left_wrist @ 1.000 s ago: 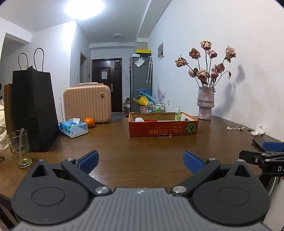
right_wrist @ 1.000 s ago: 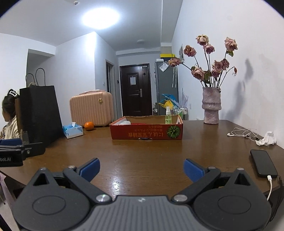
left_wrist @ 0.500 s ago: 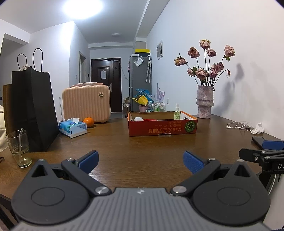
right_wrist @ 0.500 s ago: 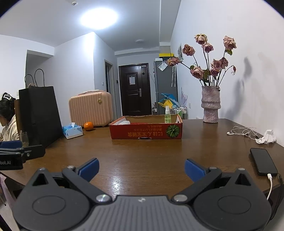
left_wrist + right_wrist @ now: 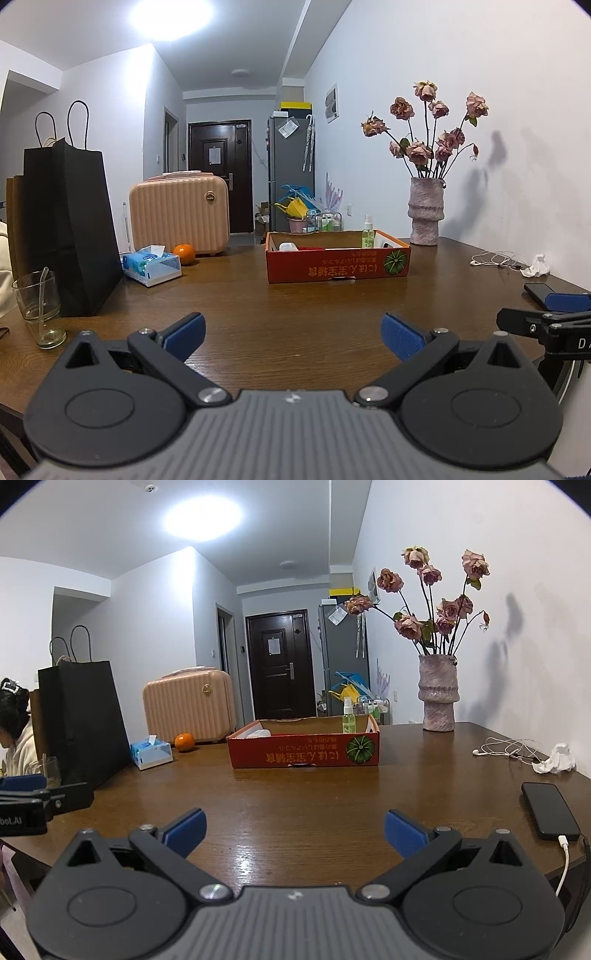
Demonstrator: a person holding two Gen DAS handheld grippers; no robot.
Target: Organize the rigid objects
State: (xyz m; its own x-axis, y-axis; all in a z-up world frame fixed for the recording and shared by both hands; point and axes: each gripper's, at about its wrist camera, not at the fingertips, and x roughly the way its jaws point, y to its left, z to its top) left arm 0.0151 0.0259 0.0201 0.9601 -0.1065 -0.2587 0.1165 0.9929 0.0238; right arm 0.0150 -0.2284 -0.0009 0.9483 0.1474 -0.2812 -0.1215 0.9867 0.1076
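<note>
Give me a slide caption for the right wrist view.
Open right gripper hovers over wooden table, facing red cardboard box.

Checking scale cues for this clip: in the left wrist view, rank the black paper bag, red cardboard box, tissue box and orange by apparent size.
1. black paper bag, though it sits nearest the camera
2. red cardboard box
3. tissue box
4. orange

Premises: a private home, dining area. Evidence — dark brown wooden surface [image 5: 303, 812] bearing a mottled pink ceramic vase of dried roses [image 5: 438, 694], a peach ribbed hard-shell suitcase [image 5: 189, 706], a grey refrigerator [image 5: 291, 166] and dark panelled entrance door [image 5: 280, 664] down the hallway.
</note>
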